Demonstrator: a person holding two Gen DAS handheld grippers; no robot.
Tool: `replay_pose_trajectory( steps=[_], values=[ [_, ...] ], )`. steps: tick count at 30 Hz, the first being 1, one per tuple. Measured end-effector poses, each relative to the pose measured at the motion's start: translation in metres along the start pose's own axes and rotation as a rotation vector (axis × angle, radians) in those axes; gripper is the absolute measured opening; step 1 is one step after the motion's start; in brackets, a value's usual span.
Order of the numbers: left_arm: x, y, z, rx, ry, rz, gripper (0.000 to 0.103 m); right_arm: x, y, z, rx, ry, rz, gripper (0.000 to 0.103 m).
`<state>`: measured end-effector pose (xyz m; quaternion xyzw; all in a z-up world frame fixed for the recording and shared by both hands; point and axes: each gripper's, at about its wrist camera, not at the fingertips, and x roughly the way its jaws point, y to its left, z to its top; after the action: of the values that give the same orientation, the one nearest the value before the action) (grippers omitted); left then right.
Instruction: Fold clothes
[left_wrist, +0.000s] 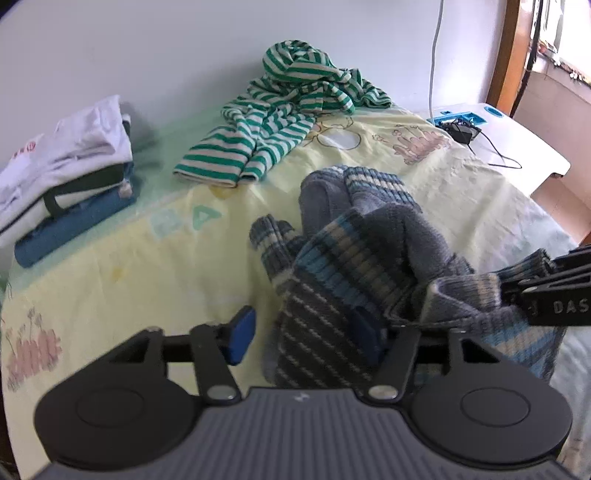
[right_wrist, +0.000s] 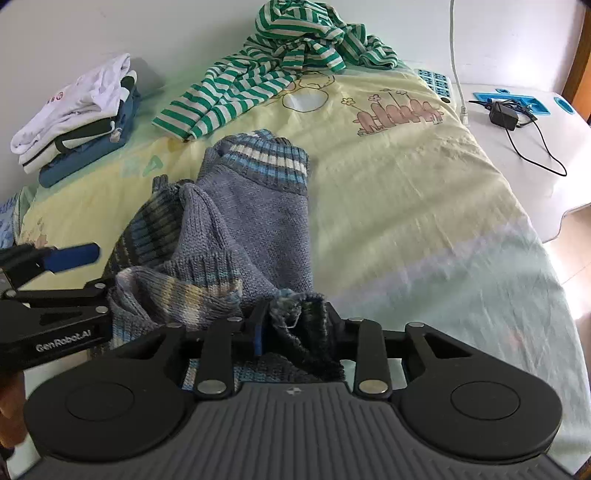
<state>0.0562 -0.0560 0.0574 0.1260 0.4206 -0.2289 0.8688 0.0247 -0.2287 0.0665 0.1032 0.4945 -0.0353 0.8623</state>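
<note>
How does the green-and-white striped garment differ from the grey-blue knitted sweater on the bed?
The green-and-white striped garment is thin and striped all over; the grey-blue knitted sweater is thick knit, striped only at its ribbed edges. The striped garment lies crumpled at the far side, touched by no gripper; the sweater lies near, with its edge pinched by the right gripper. Both are unfolded and rest on the yellow bedsheet.

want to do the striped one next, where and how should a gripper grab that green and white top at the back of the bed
Probably by the cuffs: the green and white top is bunched at the back, but its two sleeves run out flat toward the near side, cuffs side by side. Come in low from the near side, over the yellow sheet, and pinch one cuff edge.
</note>
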Motion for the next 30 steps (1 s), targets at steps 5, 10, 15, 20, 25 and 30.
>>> replay_pose_trajectory(
  steps=[5,10,15,20,25,30],
  values=[
    [-0.003,-0.005,-0.002,-0.023,0.007,-0.009,0.027,0.0,0.006,0.001,-0.011,-0.008,-0.009,0.024],
    [-0.011,-0.017,-0.009,-0.004,-0.01,0.011,0.009,-0.001,0.007,0.0,-0.006,-0.027,-0.005,0.014],
    [-0.026,-0.016,-0.016,-0.012,-0.026,0.007,0.007,-0.009,0.01,-0.004,-0.021,-0.048,-0.001,0.009],
    [-0.047,-0.013,-0.025,-0.016,-0.048,0.002,0.007,-0.023,0.01,-0.009,-0.017,-0.061,0.026,0.008],
    [-0.075,-0.013,-0.04,-0.017,-0.068,-0.019,0.006,-0.043,0.01,-0.023,-0.044,-0.057,0.051,0.007],
    [-0.1,-0.015,-0.063,-0.01,-0.066,-0.044,0.006,-0.058,0.015,-0.048,-0.114,-0.016,0.061,0.007]
  ],
)
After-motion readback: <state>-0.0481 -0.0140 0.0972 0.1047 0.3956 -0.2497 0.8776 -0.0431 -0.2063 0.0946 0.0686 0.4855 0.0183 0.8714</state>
